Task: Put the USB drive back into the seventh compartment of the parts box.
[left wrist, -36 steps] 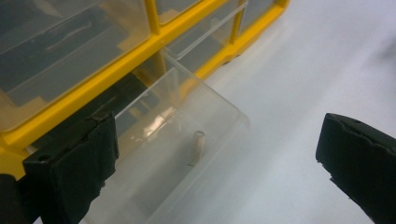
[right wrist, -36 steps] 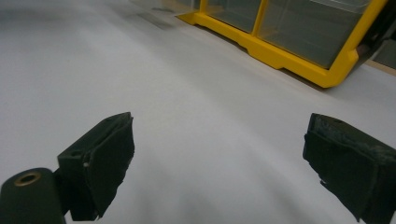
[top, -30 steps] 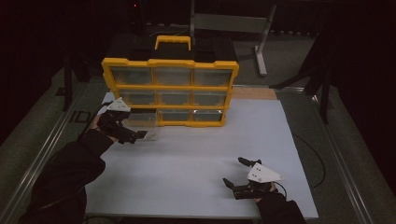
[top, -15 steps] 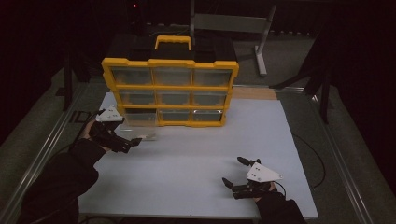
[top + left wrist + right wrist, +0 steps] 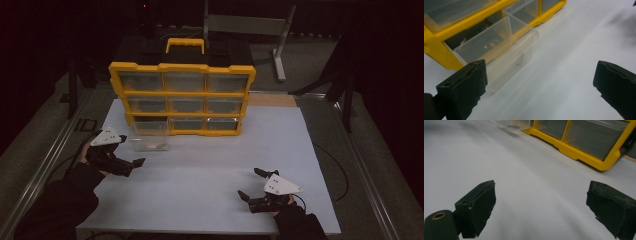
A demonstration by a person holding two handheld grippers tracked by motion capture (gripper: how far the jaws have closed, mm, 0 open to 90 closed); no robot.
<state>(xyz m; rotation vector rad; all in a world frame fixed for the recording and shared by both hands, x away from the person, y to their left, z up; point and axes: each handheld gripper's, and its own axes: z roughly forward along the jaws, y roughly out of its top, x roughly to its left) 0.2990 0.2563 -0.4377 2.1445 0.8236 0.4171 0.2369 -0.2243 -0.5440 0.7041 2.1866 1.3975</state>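
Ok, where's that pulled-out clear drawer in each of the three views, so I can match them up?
High view: the clear drawer sticks out of the organizer's bottom-left slot, just right of the left gripper.
Left gripper view: the drawer fills the upper left, beyond the left jaw.
Right gripper view: a clear corner at the top edge, left of the frame, looks like it, though too blurred to be sure.
Shared landmark: the yellow organizer frame.
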